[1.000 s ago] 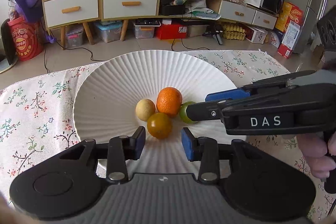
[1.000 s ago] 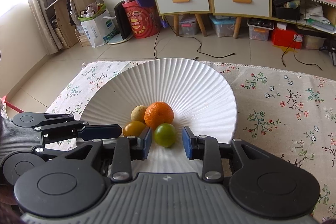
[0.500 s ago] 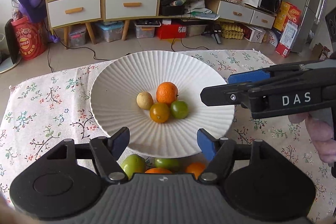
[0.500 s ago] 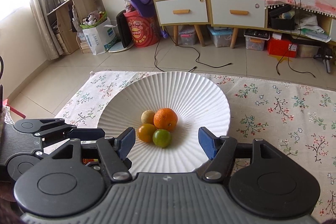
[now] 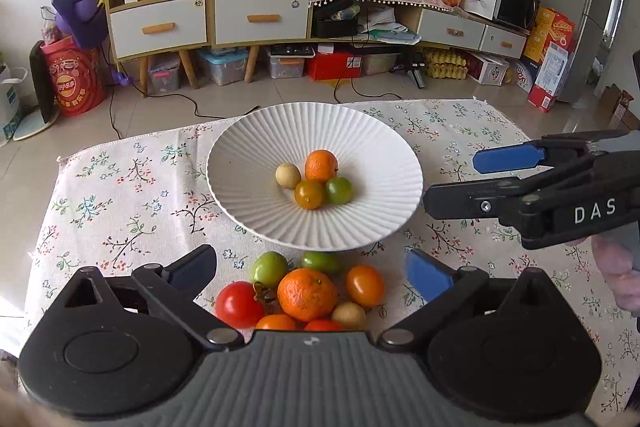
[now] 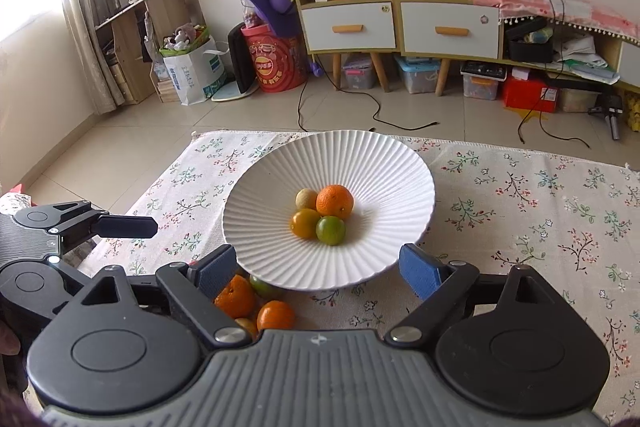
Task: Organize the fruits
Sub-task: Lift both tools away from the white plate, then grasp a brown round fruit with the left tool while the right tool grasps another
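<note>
A white ribbed plate on the floral cloth holds several small fruits: an orange, a pale yellow one, a dark orange one and a green one. A pile of loose fruit lies on the cloth in front of the plate: a red tomato, a big orange, green ones. My left gripper is open and empty, above the pile. My right gripper is open and empty at the plate's near rim, and shows in the left wrist view.
The floral cloth covers the table, whose far edge drops to a tiled floor. Cabinets, boxes and cables stand beyond. The left gripper shows at the left of the right wrist view.
Both grippers opened wide and drew back from the plate, leaving the dark orange and green fruits on it. The pile of loose fruit has come into view.
</note>
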`<state>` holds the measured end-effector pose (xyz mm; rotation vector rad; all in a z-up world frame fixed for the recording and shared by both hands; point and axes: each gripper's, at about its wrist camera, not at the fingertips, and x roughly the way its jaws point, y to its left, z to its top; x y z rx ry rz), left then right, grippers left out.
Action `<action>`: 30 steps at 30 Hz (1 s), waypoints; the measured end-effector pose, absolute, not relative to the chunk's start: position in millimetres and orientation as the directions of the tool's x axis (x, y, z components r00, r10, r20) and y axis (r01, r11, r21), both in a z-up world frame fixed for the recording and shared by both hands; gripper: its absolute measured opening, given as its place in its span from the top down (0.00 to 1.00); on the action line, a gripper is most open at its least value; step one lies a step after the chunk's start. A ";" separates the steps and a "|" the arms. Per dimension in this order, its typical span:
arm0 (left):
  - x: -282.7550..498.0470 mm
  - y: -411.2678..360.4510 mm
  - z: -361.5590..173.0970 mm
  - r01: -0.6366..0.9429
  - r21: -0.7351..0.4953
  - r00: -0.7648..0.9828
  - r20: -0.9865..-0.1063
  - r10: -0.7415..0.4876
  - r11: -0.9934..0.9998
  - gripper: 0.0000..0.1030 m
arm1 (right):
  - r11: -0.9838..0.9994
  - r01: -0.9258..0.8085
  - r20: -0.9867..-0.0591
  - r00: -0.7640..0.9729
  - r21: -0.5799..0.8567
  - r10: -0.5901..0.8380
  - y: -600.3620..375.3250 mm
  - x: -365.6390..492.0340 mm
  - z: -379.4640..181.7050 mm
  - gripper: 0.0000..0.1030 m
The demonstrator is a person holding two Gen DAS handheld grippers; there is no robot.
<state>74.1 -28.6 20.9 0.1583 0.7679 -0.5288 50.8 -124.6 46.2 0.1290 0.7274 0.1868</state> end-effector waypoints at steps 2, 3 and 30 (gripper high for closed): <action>67.5 -24.6 20.7 0.493 -0.058 0.606 -0.694 -0.390 0.868 0.07 | 0.973 -0.129 -0.635 0.739 0.192 0.223 -123.6 43.6 45.7 0.11; 64.0 -22.2 19.9 0.485 -0.064 0.607 -0.693 -0.388 0.872 0.07 | 0.971 -0.131 -0.630 0.742 0.198 0.228 -123.1 41.6 45.0 0.10; 25.2 14.8 -13.4 0.477 -0.001 0.615 -0.714 -0.334 0.879 0.07 | 0.953 -0.231 -0.648 0.699 0.195 0.302 -94.4 -0.4 13.7 0.05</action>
